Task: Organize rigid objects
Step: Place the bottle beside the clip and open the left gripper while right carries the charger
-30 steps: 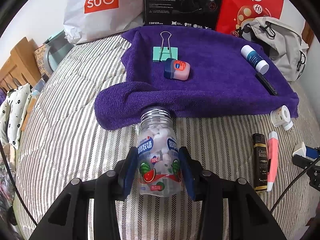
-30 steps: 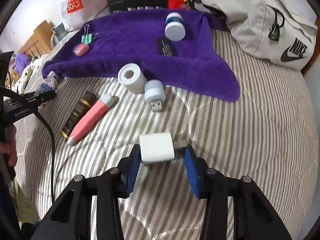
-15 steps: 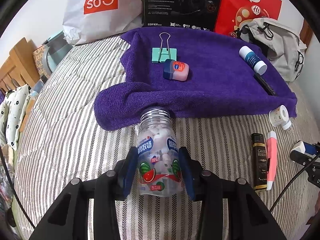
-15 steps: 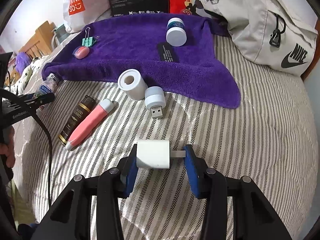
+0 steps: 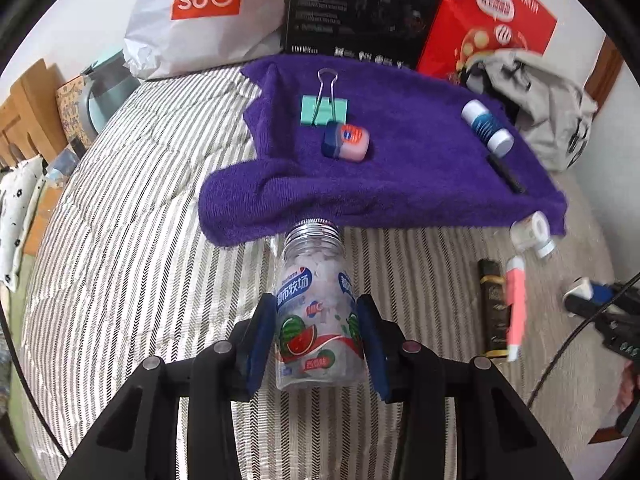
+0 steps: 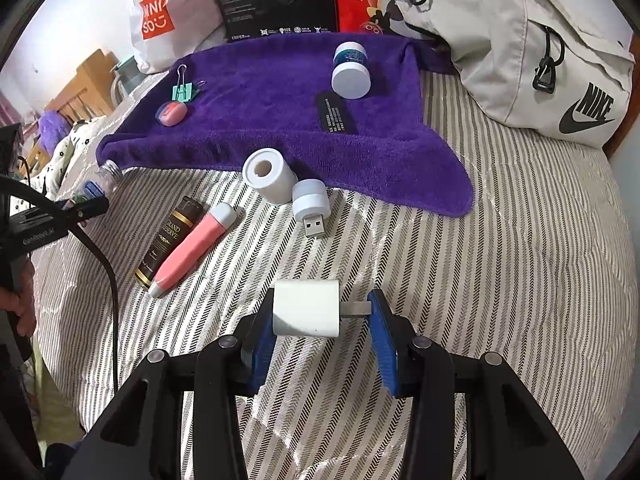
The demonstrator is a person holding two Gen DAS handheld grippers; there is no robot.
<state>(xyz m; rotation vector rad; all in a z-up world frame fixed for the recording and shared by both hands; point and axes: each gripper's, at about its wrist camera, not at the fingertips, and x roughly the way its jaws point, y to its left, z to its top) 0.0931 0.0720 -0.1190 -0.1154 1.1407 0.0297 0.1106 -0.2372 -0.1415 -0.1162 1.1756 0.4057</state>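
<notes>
Holding two items at once, you are partway through sorting things onto the purple terry towel (image 5: 400,168) spread over the striped bed (image 5: 132,248). Your left claw (image 5: 316,332) pinches the clear plastic candy bottle with the watermelon label (image 5: 316,300), its capless threaded neck touching or nearly touching the towel's near fold. Your right claw (image 6: 320,312) is pressed around the white plug-in charger block (image 6: 306,314): one blue pad sits on the body, the other on the metal prong, just above the bed.

Already on the towel are the mint-green binder clip (image 5: 323,109), the small pink-and-blue balm jar (image 5: 346,143), the white-capped blue cylindrical bottle (image 5: 487,127) and the flat black stick (image 6: 337,114).

Left on the bare bed, besides what you hold, are the white tape roll (image 6: 269,174), the small white USB light (image 6: 311,204), the dark tube with gold lettering (image 6: 170,240) and the pink pen-shaped tube (image 6: 196,246). By that count roughly half the job looks done, with six pieces to go, two of them already in your claws.
</notes>
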